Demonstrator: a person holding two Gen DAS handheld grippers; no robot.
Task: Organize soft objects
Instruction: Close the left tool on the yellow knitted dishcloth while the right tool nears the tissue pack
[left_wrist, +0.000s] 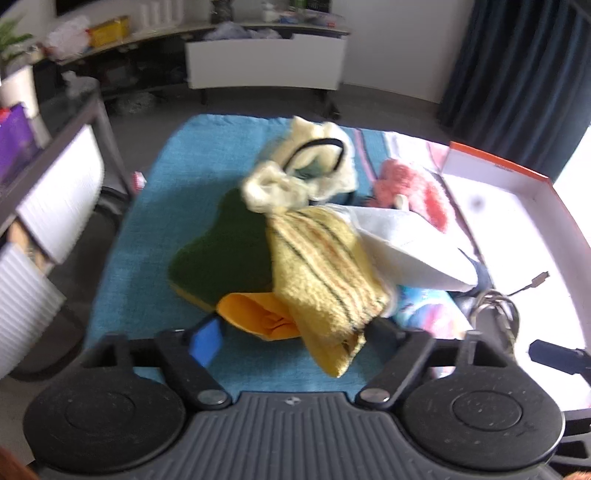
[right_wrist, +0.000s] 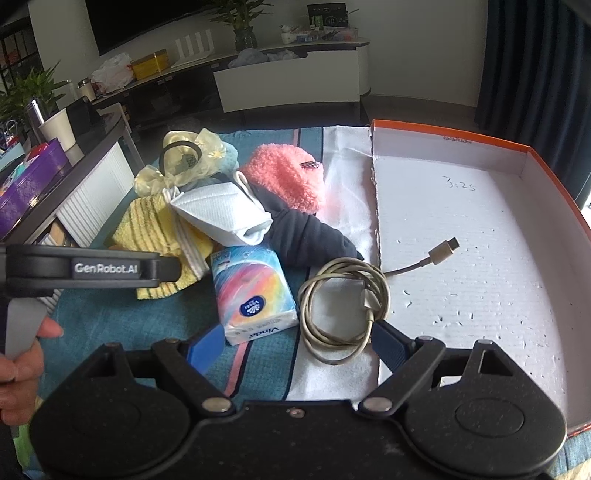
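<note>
Item: yellow striped towel (left_wrist: 325, 273), terry cloth, lying crumpled at the near left of a heap of soft goods on the blue-covered tabletop (left_wrist: 147, 236), touching a white folded cloth (left_wrist: 402, 243) and a cream scrunchie (left_wrist: 306, 173), with a green pad (left_wrist: 225, 251) and an orange cloth (left_wrist: 258, 314) under its edge. Handling, as judged: light, limp, non-fragile, with a good grippy nap; it will sag and trail when lifted and may drag neighbours along. Best hold: the bunched near corner that hangs between the fingers, taken deep so several layers are caught. Left hand-held gripper (left_wrist: 291, 332): fingers apart around that corner, right finger at or against the cloth, left finger clear; not clamped. Right hand-held gripper (right_wrist: 295, 341): fingers apart and empty, poised over a tissue pack (right_wrist: 251, 291) and a coiled cable (right_wrist: 343, 306). Likely destination: the orange-rimmed box (right_wrist: 546, 173) at the right, empty but for the cable's plug end.
</note>
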